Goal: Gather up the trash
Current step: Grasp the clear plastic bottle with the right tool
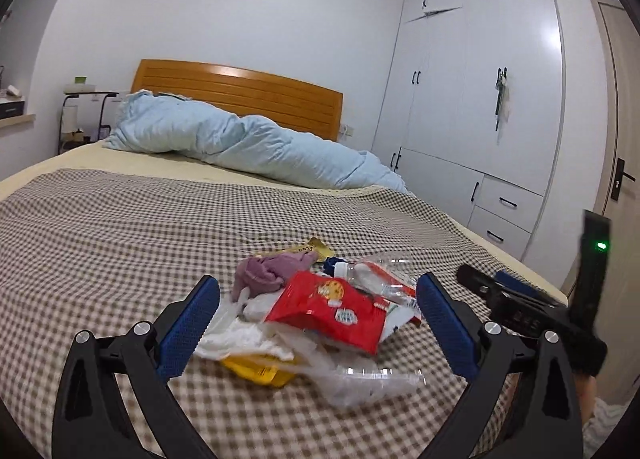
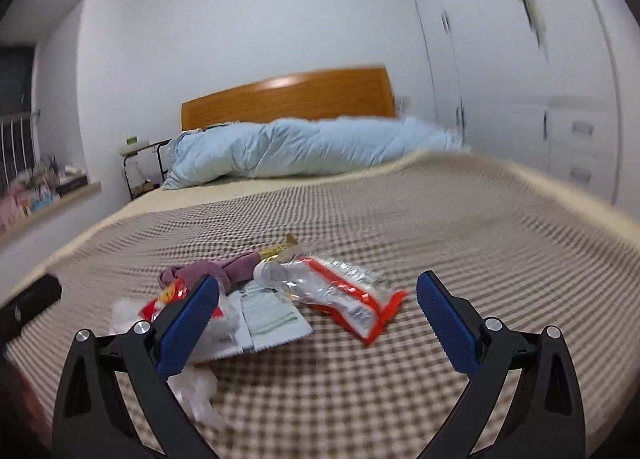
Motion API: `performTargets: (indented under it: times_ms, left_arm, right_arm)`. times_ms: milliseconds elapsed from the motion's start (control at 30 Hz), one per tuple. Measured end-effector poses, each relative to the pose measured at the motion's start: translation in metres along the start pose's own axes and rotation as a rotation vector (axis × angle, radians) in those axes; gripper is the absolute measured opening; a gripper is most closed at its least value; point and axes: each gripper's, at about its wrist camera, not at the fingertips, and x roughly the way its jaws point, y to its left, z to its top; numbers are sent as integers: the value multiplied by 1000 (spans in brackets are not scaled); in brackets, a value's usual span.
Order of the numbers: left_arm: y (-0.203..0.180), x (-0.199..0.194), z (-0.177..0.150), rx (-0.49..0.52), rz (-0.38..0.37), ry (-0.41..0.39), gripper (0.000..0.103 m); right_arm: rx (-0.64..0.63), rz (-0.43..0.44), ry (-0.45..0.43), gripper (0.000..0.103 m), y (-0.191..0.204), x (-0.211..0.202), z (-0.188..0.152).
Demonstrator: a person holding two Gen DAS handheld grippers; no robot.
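Observation:
A pile of trash lies on the checked bedspread (image 1: 100, 227). In the left wrist view it holds a red snack bag (image 1: 328, 307), a yellow wrapper (image 1: 260, 371), white tissue (image 1: 240, 339), clear plastic film (image 1: 360, 379), a crushed plastic bottle (image 1: 372, 275) and a purple cloth (image 1: 268, 271). My left gripper (image 1: 318, 329) is open just in front of the pile, empty. The right wrist view shows the bottle on a red wrapper (image 2: 352, 299), a pale green packet (image 2: 268, 315) and the purple cloth (image 2: 216, 271). My right gripper (image 2: 318, 323) is open and empty near them; it also shows in the left wrist view (image 1: 520, 299).
A rumpled light-blue duvet (image 1: 240, 143) lies across the far end of the bed before a wooden headboard (image 1: 240, 95). White wardrobes (image 1: 480, 99) and a door (image 1: 620, 139) stand to the right. A small side table (image 1: 84, 95) stands at the back left.

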Motion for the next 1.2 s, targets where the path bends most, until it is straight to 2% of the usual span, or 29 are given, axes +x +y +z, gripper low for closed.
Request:
performTargets:
  times_ms: [200,367,533,567,600,633,667,767,967,1100,1200]
  left_arm:
    - [6,38,6,-59,-80,79,96]
    - [15,54,7,-141,-87,99,95]
    - [14,64,5,-134,-82,114,95]
    - [13,66,5,-130,-82,118,95]
    - [14,68,4,-127,-83,124,95]
    - [14,68,3,-126,-84,128,95]
    - [14,68,2,-127,-84,130,96]
    - [17,68,2,-140,-82,135,96]
    - [17,68,2,-140,-80,145,95]
    - [4,69,-1,-99,-69,162,96]
    - [-10,70,-5,-36,-29,178,96]
  right_arm:
    - [295,73,143,95,-27,63,2]
    - [582,151,225,95,-48,96,-8]
    - [714,198,245,95,-53,112,-18]
    - [735,213,245,92,-54,113,-19]
    - [761,227,252,72,-56,115,-20]
    - [804,250,265,61,-60,117,-24]
    - [828,269,269,61,-62,117,-26]
    - [827,275,232,57,-65,107,-26]
    - [694,204,148,56,-60,76,-13]
    - [641,180,117,56,-63,56,-11]
    - [587,157,91,56,-65,40,-9]
